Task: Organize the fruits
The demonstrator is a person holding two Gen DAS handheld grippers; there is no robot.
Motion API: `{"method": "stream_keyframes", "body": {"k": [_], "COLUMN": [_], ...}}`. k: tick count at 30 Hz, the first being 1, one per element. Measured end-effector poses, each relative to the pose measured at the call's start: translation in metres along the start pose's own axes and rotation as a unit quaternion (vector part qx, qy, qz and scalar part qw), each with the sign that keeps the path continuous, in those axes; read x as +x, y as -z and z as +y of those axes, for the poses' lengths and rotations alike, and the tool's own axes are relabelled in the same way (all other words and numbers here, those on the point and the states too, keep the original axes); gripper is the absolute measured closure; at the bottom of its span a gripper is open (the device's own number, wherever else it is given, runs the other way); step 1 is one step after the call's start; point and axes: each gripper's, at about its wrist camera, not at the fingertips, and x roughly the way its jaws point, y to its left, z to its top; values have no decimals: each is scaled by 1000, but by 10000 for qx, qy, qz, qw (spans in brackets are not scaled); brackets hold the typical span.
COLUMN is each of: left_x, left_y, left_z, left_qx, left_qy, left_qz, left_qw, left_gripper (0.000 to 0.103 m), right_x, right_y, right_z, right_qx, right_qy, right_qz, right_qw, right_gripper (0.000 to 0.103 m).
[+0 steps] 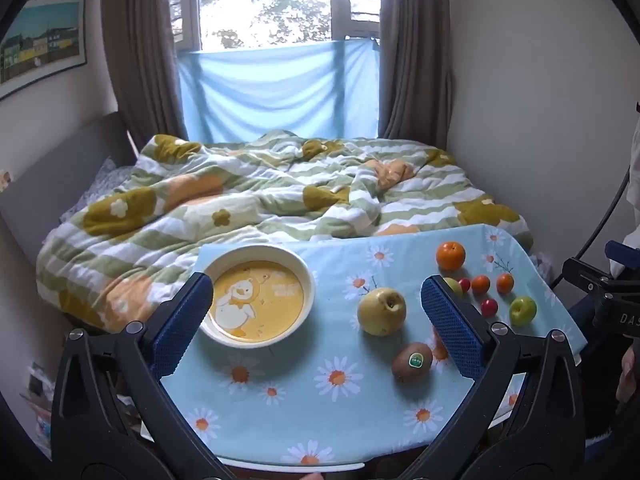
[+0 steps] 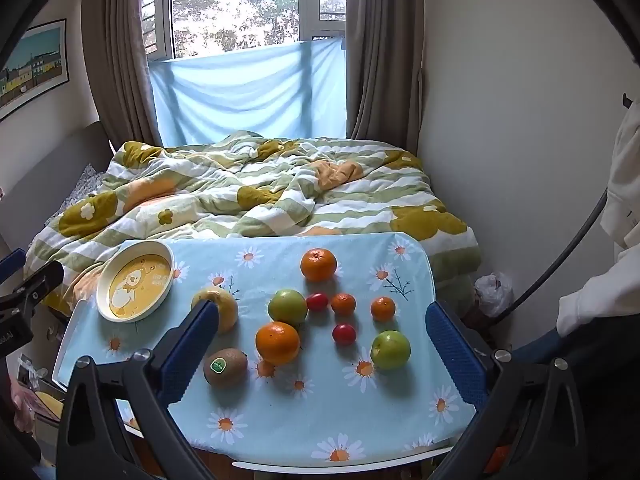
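Note:
A small table with a blue daisy cloth [image 1: 304, 400] [image 2: 280, 432] holds a yellow plate with a white rim [image 1: 256, 304] [image 2: 136, 280], standing empty at the left. Fruit lies to its right: a yellow pear [image 1: 381, 311] [image 2: 224, 304], a kiwi [image 1: 412, 362] [image 2: 225, 367], two oranges [image 2: 318, 265] [image 2: 277, 342], two green apples [image 2: 287, 306] [image 2: 390, 349], small oranges [image 2: 343, 304] and red cherry tomatoes [image 2: 344, 334]. My left gripper [image 1: 316, 320] is open above the table's near left. My right gripper [image 2: 322, 344] is open above the fruit.
A bed with a crumpled green, white and yellow quilt [image 1: 256, 200] lies right behind the table. A wall stands to the right [image 2: 500, 120]. A window with brown curtains [image 1: 264, 8] is at the back. My right gripper's body shows at the left wrist view's right edge [image 1: 600, 292].

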Motion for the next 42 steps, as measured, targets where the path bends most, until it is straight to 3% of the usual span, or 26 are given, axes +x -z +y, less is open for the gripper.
{"method": "stream_keyframes", "body": {"k": [42], "left_x": [6], "left_y": [2], "left_z": [0], "left_qx": [-20], "left_qy": [-7], "left_qz": [69], "left_qw": [10000], "left_gripper": [0], "right_x": [4], "right_y": [3], "right_z": [8], "right_qx": [-36], "right_qy": [-135], "right_qz": [60], "right_qw": [9999], "right_gripper": [0]}}
